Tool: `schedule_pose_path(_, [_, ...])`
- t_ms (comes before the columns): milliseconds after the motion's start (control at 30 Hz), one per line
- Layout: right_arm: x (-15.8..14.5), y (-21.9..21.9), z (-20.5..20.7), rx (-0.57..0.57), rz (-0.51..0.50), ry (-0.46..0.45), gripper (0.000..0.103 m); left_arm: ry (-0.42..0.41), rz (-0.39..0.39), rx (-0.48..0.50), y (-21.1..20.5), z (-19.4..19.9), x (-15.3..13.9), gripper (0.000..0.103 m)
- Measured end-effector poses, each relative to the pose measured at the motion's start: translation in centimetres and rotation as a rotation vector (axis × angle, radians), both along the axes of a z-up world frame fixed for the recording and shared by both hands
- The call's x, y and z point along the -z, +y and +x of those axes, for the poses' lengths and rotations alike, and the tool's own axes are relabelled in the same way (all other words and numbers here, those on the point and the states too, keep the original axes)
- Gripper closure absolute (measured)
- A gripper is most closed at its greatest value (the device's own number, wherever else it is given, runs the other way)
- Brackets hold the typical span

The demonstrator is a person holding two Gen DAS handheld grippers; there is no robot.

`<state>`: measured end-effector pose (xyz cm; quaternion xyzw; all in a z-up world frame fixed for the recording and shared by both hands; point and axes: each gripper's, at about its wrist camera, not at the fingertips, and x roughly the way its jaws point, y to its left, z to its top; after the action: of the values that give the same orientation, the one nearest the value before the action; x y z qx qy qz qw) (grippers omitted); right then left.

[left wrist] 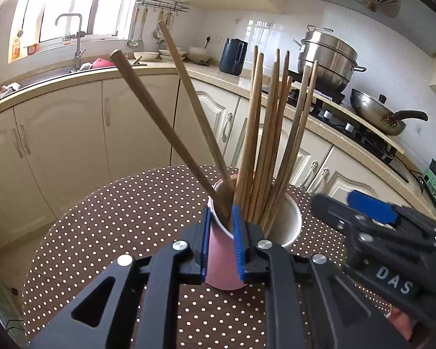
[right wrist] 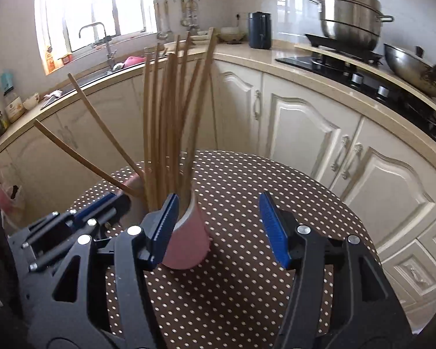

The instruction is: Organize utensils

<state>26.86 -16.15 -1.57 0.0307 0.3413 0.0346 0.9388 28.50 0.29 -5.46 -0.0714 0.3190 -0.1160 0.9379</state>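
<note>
A pink paper cup (left wrist: 220, 264) stands on a round brown table with white dots (left wrist: 125, 218). My left gripper (left wrist: 221, 244) is shut on this cup's near wall and rim. Two wooden chopsticks (left wrist: 160, 122) lean out of it to the left. A second cup (left wrist: 286, 221), just behind on the right, holds several upright chopsticks (left wrist: 273, 133). In the right wrist view that second cup (right wrist: 187, 241) shows with its chopstick bundle (right wrist: 171, 122). My right gripper (right wrist: 218, 226) is open and empty, its left finger touching that cup.
Cream kitchen cabinets (right wrist: 299, 122) curve around behind the table. A steel pot (right wrist: 348, 20) and a wok (right wrist: 415, 67) sit on the stove at the right. A dark jug (right wrist: 260, 30) stands on the counter, and a sink with a tap (right wrist: 101, 43) is under the window.
</note>
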Motion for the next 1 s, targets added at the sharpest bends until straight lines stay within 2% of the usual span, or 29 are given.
schedule_pose_path(133, [0.5,-0.8,-1.2,0.011,0.031,0.015,0.042,-0.005,0.023,-0.018,-0.3,-0.1,-0.1,0.081])
schedule_pose_path(200, [0.6,-1.1,-1.8,0.021,0.029,0.012,0.037,-0.006,0.029,-0.015,-0.5,-0.3,-0.2,0.078])
schedule_pose_path(367, [0.9,-1.7,-3.1,0.021,0.047,0.01,0.034,-0.058,0.064,-0.033,-1.0,-1.7,-1.0,0.06])
schedule_pose_path(600, [1.1,-1.6,-5.0,0.04,0.05,0.004,0.032,-0.098,0.104,-0.043,-1.5,-4.1,-1.9,0.054])
schedule_pose_path(1000, [2.3,-0.8,-9.4,0.046,0.049,-0.002,0.03,-0.11,0.13,-0.061,-0.4,-8.9,-1.7,0.049])
